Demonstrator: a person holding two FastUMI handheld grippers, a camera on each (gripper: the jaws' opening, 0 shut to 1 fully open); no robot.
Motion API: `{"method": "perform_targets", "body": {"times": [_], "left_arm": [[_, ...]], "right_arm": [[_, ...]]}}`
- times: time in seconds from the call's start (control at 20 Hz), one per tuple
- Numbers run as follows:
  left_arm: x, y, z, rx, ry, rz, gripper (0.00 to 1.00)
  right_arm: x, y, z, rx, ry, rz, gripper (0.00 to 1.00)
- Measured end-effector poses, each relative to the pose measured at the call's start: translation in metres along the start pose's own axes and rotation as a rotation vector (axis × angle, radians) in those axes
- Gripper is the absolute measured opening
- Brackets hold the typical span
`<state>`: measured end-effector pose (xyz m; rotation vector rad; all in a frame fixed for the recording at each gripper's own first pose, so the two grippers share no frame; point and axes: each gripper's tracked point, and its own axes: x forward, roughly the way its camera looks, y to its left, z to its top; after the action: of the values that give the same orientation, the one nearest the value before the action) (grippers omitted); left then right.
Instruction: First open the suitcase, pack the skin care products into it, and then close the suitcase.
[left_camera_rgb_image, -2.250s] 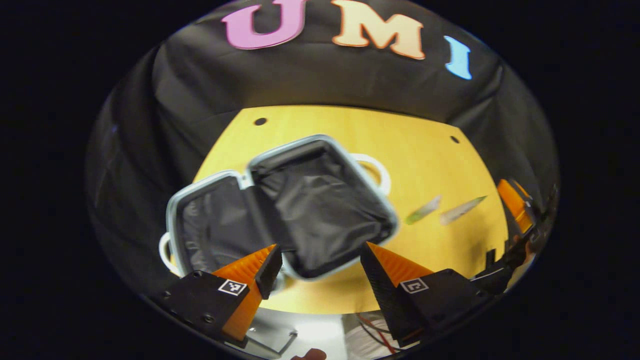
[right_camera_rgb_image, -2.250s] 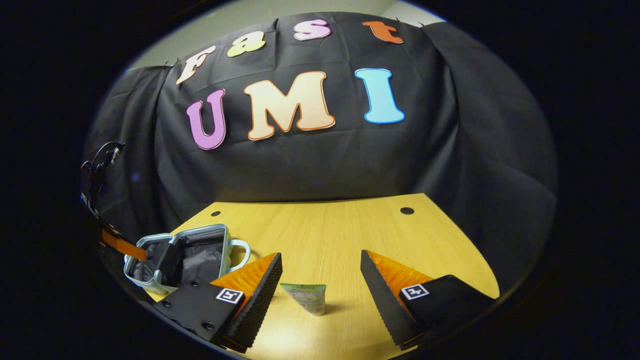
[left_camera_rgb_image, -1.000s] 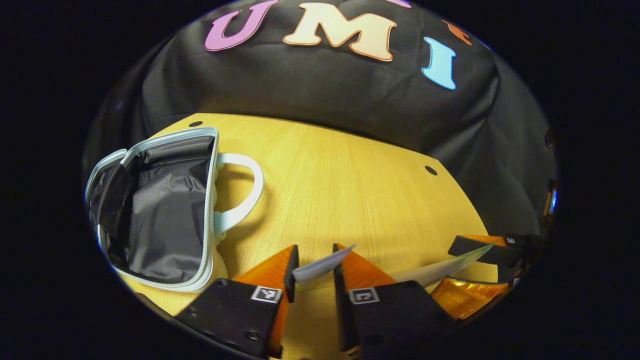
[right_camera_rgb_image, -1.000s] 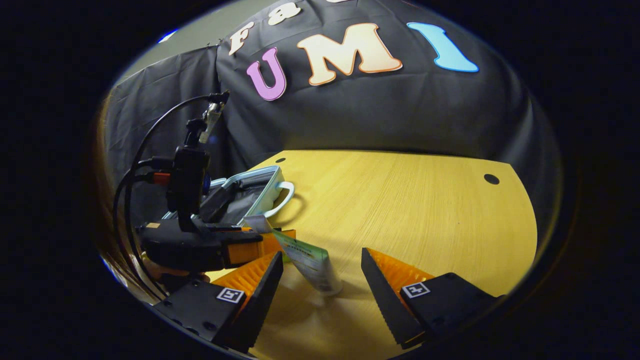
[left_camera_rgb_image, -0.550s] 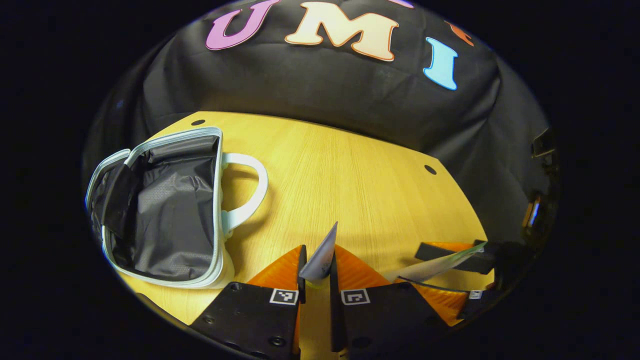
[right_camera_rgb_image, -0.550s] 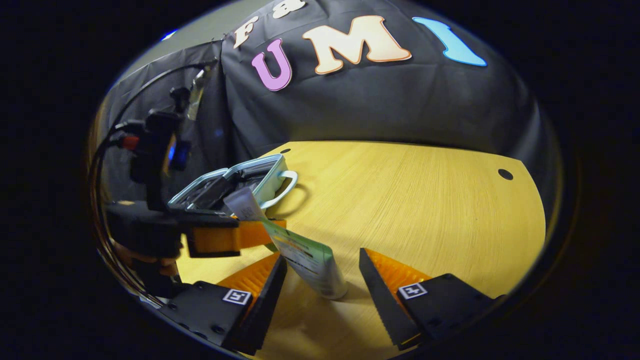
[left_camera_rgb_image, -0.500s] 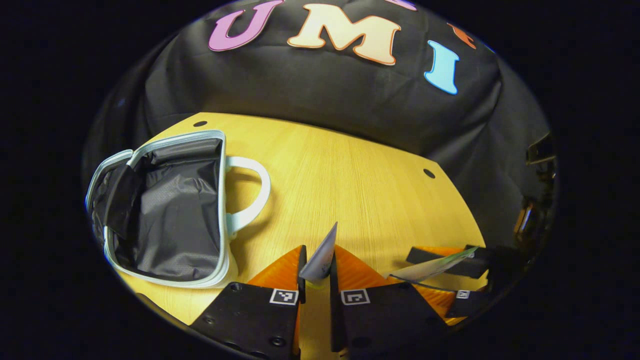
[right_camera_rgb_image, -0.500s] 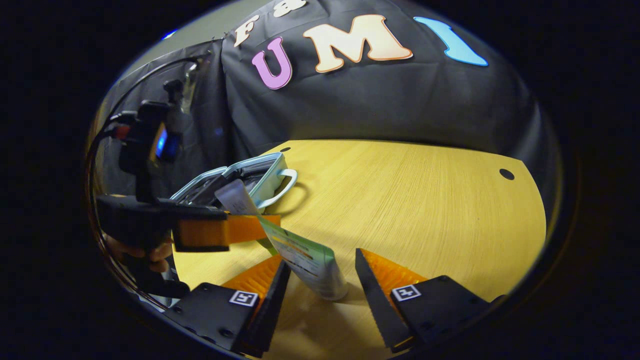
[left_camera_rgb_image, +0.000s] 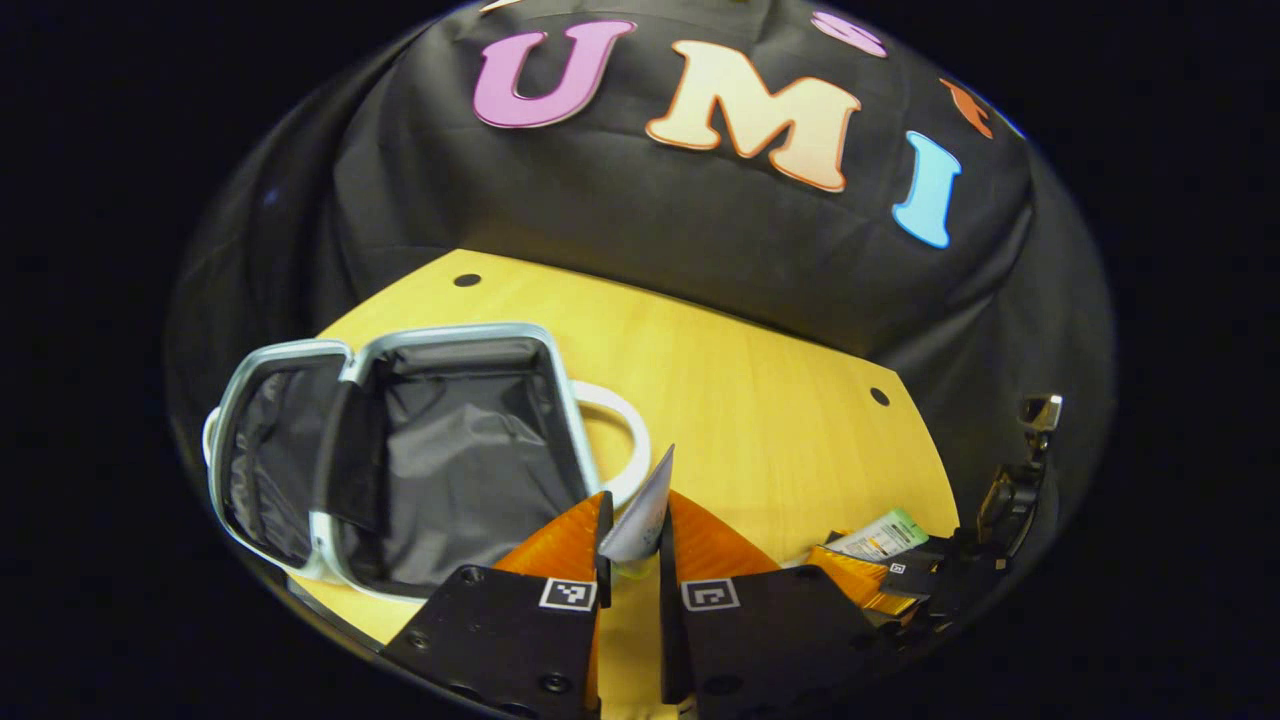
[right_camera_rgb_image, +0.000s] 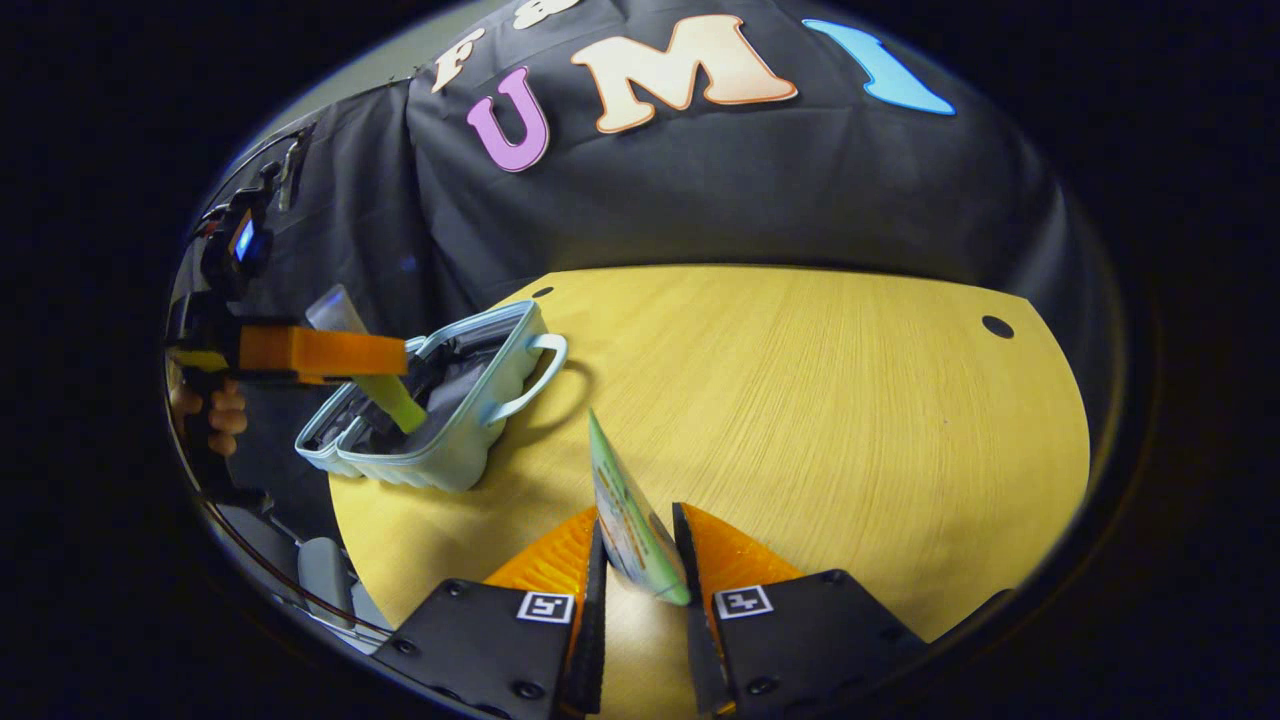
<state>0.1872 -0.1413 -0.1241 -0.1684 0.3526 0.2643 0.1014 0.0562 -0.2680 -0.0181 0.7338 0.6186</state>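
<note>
My left tool (left_camera_rgb_image: 630, 535) is clamped on a pale tube (left_camera_rgb_image: 640, 505), both fingers pressing its flat sides, the crimped end sticking up past the tips. In the right gripper view I see that tool held by a hand (right_camera_rgb_image: 210, 410) up above the open suitcase (right_camera_rgb_image: 450, 440), the tube's green cap end hanging down toward the lining. My right tool (right_camera_rgb_image: 640, 560) grips a second tube (right_camera_rgb_image: 625, 520) with a green-edged printed label, lifted clear of the table (right_camera_rgb_image: 820, 400) and leaning left. The suitcase (left_camera_rgb_image: 400, 450) lies open flat on the table's left part, both dark-lined halves showing nothing inside from what I can see, its white handle (left_camera_rgb_image: 620, 440) facing the middle of the table
</note>
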Motion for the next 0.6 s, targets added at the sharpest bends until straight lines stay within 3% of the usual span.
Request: {"method": "perform_targets", "body": {"times": [0.15,0.2,0.25,0.4,0.6], "left_arm": [[-0.016,0.038,0.020,-0.024,0.035,0.002,0.17],[-0.017,0.049,0.019,-0.024,0.072,0.000,0.16],[-0.016,0.059,0.018,-0.019,0.110,0.001,0.16],[-0.001,0.088,-0.007,-0.022,0.283,0.005,0.17],[0.023,0.108,-0.041,-0.110,0.477,-0.020,0.17]], "right_arm": [[-0.006,0.009,-0.001,0.007,0.027,-0.004,0.36],[-0.010,0.015,-0.002,0.013,0.038,0.000,0.29],[-0.013,0.017,-0.001,0.019,0.040,-0.005,0.29],[-0.023,0.027,0.003,0.063,0.060,-0.015,0.31],[-0.036,0.040,0.007,0.066,0.113,-0.037,0.28]]}}
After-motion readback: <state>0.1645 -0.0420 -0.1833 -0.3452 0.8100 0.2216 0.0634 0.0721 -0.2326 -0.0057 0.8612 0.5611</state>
